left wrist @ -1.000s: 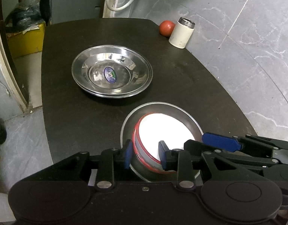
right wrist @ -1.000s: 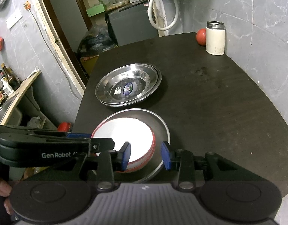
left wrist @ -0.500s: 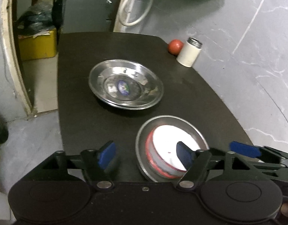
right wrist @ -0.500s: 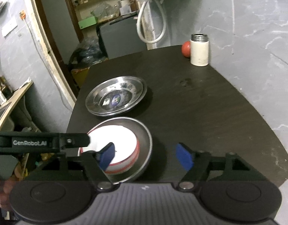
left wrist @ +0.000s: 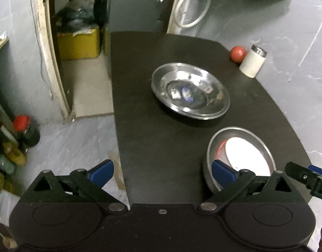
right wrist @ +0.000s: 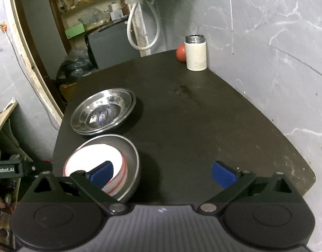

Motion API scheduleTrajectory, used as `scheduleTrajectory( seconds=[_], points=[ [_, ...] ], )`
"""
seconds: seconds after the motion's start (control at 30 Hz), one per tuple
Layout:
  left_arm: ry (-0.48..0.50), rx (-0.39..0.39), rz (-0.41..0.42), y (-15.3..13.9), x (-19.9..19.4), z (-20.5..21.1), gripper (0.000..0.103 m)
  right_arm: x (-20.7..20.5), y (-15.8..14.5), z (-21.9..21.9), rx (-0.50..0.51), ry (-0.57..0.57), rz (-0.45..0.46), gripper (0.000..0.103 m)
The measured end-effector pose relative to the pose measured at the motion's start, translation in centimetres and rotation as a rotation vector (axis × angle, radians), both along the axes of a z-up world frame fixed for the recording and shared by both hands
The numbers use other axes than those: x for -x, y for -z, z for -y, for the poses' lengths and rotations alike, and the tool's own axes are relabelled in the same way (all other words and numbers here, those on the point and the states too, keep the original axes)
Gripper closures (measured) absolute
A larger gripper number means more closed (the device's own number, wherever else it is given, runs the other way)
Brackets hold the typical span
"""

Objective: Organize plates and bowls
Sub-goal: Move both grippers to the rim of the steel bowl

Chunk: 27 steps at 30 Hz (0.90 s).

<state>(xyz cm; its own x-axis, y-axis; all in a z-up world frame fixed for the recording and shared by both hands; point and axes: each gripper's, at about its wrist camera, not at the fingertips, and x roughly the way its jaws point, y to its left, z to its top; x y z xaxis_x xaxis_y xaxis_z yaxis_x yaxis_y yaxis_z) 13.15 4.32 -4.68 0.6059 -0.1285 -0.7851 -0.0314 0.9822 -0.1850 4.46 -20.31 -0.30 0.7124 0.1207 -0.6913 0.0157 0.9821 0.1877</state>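
On the dark desk (right wrist: 203, 126) there are two stacks of dishes, and the white cylindrical container (right wrist: 195, 53) at the far right corner serves as the landmark. One red ball (right wrist: 180, 53) sits just beside the container, touching or nearly touching its left side. Nearer than the container and to its left lies a stack of steel plates (right wrist: 103, 111); the right wrist view shows at least two rims nested together, though the exact count cannot be told, and one blue sticker is visible in the middle of the top plate. Nearer still, just beside that stack at the desk's near left edge, stands one steel bowl (right wrist: 130, 153) holding one white bowl with a red rim (right wrist: 98, 157) inside it. The left tool (left wrist: 161, 172) is released, its two blue pads spread wide and holding nothing, with its right pad over the near rim of the steel bowl (left wrist: 209, 153). The right tool (right wrist: 162, 173) is likewise released and empty, its left pad in front of the white bowl and its right pad over bare desk.
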Motion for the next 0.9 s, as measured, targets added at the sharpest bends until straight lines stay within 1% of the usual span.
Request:
scheduleTrajectory(
  seconds=[0.3,0.6,0.9],
  points=[
    [0.026,-0.001,-0.051,1.1,-0.8,0.7,0.003,-1.6,1.0,-0.1,0.019,-0.026,-0.057,0.000],
    [0.046,0.004,-0.107,1.8,-2.1,1.8,0.003,-3.9,1.8,0.3,0.066,-0.047,-0.155,0.000],
    [0.020,0.002,-0.155,2.6,-2.6,2.0,0.003,-4.7,2.3,0.2,0.078,-0.114,-0.196,0.000]
  ],
)
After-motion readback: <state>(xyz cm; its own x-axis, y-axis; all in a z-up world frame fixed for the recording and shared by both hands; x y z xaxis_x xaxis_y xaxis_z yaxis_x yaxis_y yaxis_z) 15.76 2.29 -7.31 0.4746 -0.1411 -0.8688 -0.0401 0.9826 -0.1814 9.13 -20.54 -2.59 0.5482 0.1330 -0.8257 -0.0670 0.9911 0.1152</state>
